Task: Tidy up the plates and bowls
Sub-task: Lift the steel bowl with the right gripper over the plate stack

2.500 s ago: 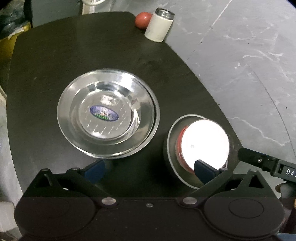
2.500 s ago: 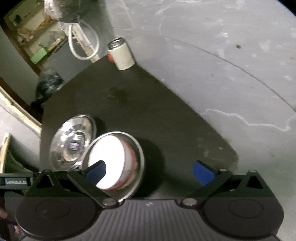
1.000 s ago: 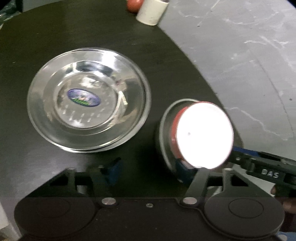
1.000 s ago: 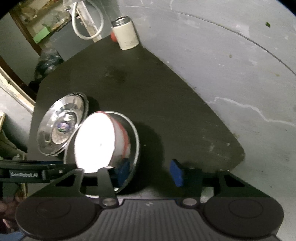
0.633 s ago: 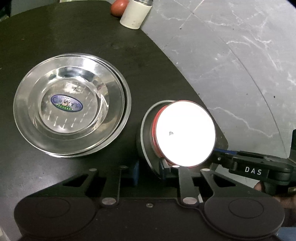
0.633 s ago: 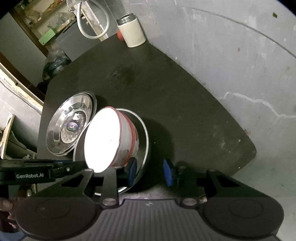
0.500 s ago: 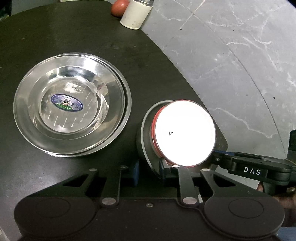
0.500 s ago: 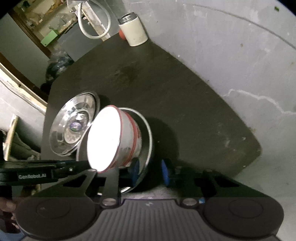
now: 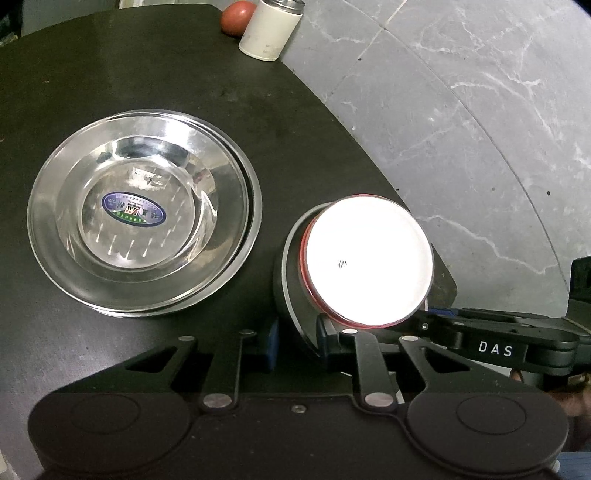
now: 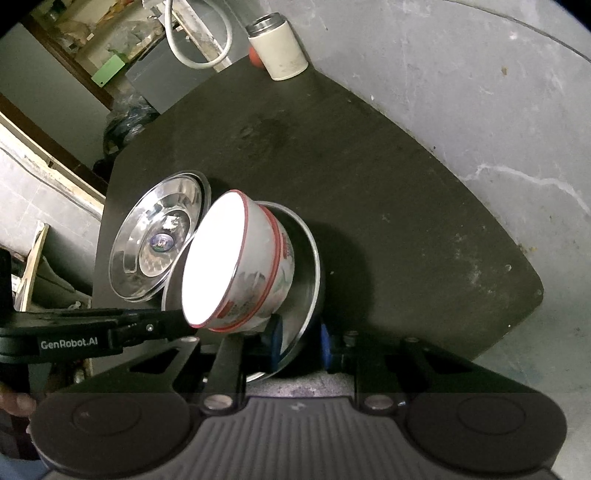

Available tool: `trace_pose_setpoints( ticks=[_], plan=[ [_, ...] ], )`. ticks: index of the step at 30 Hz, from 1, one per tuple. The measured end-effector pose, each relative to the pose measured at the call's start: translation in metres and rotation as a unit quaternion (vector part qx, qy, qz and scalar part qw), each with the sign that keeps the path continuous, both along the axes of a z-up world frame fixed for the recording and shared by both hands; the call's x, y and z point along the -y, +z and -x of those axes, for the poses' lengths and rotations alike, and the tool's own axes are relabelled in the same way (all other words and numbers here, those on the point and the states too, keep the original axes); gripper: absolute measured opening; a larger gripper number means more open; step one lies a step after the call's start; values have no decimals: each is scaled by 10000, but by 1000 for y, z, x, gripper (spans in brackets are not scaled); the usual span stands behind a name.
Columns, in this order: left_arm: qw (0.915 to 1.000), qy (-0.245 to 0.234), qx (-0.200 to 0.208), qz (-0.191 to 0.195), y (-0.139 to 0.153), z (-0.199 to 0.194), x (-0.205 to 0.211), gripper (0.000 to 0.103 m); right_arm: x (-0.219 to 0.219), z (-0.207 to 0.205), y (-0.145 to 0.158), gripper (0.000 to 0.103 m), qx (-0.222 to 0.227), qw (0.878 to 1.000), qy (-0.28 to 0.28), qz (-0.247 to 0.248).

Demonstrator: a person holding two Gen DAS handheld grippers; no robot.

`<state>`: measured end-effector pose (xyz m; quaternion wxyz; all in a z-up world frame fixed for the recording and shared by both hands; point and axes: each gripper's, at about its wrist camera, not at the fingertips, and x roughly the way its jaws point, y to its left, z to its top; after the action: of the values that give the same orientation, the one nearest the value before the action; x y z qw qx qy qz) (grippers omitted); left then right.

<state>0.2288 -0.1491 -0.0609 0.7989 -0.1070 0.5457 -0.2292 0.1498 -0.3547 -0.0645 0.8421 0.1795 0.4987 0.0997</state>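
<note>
Your left gripper (image 9: 295,341) has its 2 blue pads pinched on the near rim of the shallow stainless steel plate (image 9: 291,295) at the right edge of the dark oval table (image 9: 110,74). Your right gripper (image 10: 301,345) grips the same plate (image 10: 306,280) from the opposite side, 1 pad inside the rim and 1 outside. The plate is tilted up off the table, and in it sits the white enamel bowl with red rim bands (image 10: 236,266), its inside washed out to plain white except for a small dark mark (image 9: 342,263).

Just to the left of it, lying flat on the table, are the stacked round steel plates (image 9: 144,229); the top 1 carries an oval blue and green sticker (image 9: 133,213) whose lettering is too small to read. At the far table edge stand a cream cylindrical canister with a metal lid (image 9: 269,31) and, just beside it, a red tomato (image 9: 238,17).

"DAS" reads in white on the right gripper's arm in the left wrist view; "GenRobot.AI" on the left gripper's arm in the right wrist view.
</note>
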Motion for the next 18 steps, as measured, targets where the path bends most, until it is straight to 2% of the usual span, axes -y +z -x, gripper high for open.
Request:
trace_pose_setpoints(
  ticks=[6,18],
  plan=[
    [10000,-12,48,7,2,1,1,22,1,3,1,24,81,10000,-1,-39],
    [9987,95,492,26,29,1,-10,22,-5,3,23,24,642,9978,138,-1]
  ],
)
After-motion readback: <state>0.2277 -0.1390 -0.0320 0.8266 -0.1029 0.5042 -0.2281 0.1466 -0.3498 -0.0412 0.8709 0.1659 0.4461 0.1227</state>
